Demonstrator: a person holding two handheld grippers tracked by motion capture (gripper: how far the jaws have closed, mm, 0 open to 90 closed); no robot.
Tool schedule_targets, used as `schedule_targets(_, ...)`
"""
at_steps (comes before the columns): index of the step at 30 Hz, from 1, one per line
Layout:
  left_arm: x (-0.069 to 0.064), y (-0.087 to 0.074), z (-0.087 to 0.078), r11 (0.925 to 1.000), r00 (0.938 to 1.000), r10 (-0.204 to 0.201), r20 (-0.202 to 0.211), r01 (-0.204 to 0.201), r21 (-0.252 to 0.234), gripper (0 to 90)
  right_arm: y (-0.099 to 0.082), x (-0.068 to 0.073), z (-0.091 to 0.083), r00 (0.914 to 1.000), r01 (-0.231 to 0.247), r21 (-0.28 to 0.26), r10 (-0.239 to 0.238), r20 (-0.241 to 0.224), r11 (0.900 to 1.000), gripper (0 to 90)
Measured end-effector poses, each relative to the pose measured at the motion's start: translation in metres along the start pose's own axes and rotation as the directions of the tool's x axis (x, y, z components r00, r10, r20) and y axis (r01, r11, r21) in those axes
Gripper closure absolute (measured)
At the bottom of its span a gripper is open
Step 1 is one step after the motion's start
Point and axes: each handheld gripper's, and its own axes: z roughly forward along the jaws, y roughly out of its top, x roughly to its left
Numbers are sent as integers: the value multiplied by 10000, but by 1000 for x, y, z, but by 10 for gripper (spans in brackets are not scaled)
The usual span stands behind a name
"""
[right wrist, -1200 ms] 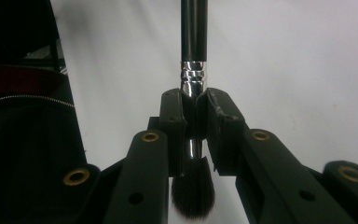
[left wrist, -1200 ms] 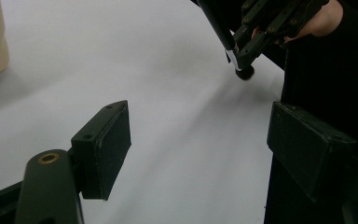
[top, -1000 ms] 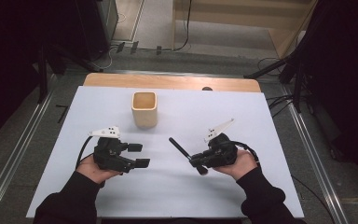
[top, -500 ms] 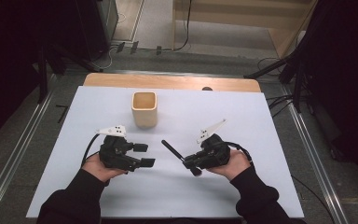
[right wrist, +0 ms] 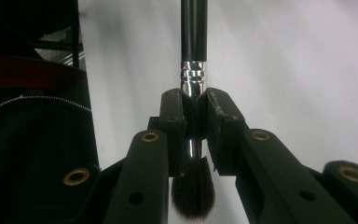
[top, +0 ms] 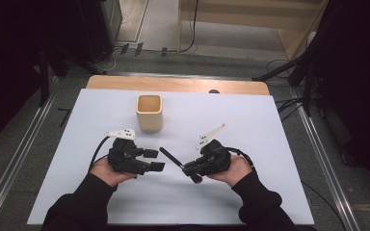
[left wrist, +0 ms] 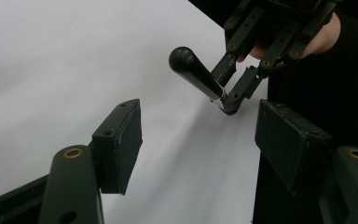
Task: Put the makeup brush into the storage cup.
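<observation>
Above the white counter, a makeup brush is clenched at its ferrule by the right tongs, its handle aimed toward the left tongs (spread wide, empty), beside the wooden cup.

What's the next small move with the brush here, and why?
Probably ease the open left gripper toward the round end of the black-handled makeup brush and shut on it. The right gripper clamps the silver ferrule, with the handle aimed at the left jaws, which stand wide with nothing between them. From there, the square beige wooden cup looks like the likely destination.
</observation>
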Motion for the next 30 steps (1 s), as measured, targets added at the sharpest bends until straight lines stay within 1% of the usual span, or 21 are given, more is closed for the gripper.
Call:
schedule_targets(2,0,1,1,10000,10000,-65,16,65,3,358,1,1,1,10000,-57,-8,57,-25,10000,788)
schedule_targets(3,0,1,2,9999,9999,-102,52,102,-3,376,1,1,1,10000,-7,-45,7,-24,10000,789)
schedule_targets(4,0,1,2,9999,9999,-107,45,107,-26,416,2,1,2,10000,13,-102,-13,-40,9999,788)
schedule_targets(6,-1,2,3,9999,9999,-141,76,142,-25,467,3,2,3,10000,6,-74,-7,-85,10000,789)
schedule_targets(9,-2,3,5,9995,9994,-305,159,305,47,513,4,3,5,9999,91,-140,-92,-102,9999,789)
schedule_targets(10,-2,3,6,9994,9993,-334,182,333,85,524,5,3,6,9999,48,-126,-50,-145,9999,789)
schedule_targets(12,-2,3,7,9986,9985,-517,170,515,115,548,6,5,8,9999,2,-160,-5,-158,9999,788)
schedule_targets(15,-2,4,6,9975,9973,-704,194,704,25,582,7,5,9,9998,106,-234,-110,-186,9997,789)
schedule_targets(19,-1,5,5,9964,9961,-852,227,852,28,629,7,7,11,9996,121,-313,-129,-237,9994,788)
schedule_targets(21,0,6,4,9961,9957,-880,297,881,-10,642,8,7,12,9993,192,-303,-201,-308,9994,788)
schedule_targets(22,0,6,4,9961,9956,-879,309,880,-17,645,8,8,12,9995,157,-292,-165,-270,9995,789)
schedule_targets(24,0,6,4,9961,9956,-876,321,877,-3,654,8,8,13,9991,301,-282,-309,-281,9991,788)
schedule_targets(27,0,6,4,9961,9954,-886,377,887,-11,674,8,9,14,9991,313,-285,-321,-272,9991,788)
schedule_targets(28,0,6,4,9959,9951,-902,405,902,14,682,8,10,14,9987,431,-329,-440,-259,9985,788)
schedule_targets(30,1,6,4,9954,9938,-957,570,954,73,705,8,11,14,9983,528,-305,-536,-246,9981,788)
